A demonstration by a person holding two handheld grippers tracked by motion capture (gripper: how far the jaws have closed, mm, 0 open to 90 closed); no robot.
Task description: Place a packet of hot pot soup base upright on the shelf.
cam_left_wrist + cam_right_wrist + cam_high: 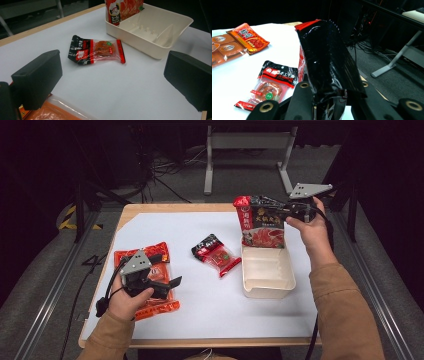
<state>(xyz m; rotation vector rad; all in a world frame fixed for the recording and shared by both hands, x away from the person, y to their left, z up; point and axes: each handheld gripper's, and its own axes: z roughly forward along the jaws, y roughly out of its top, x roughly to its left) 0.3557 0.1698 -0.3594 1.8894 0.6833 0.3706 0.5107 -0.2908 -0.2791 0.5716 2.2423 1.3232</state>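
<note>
Lowering the red-and-black packet [262,222], clamped at its top by the right gripper [285,212], upright into the cream tray [268,287] calls for a steady descent, while the left gripper [167,287] rests wide open, holding nothing, over the orange packet [150,307].

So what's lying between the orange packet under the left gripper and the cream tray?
In the high view, one small black-and-red snack packet lies on the white table cover between the orange packet and the cream tray.

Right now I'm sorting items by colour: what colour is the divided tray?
Cream-white tray; clearest in the left gripper view.
</note>
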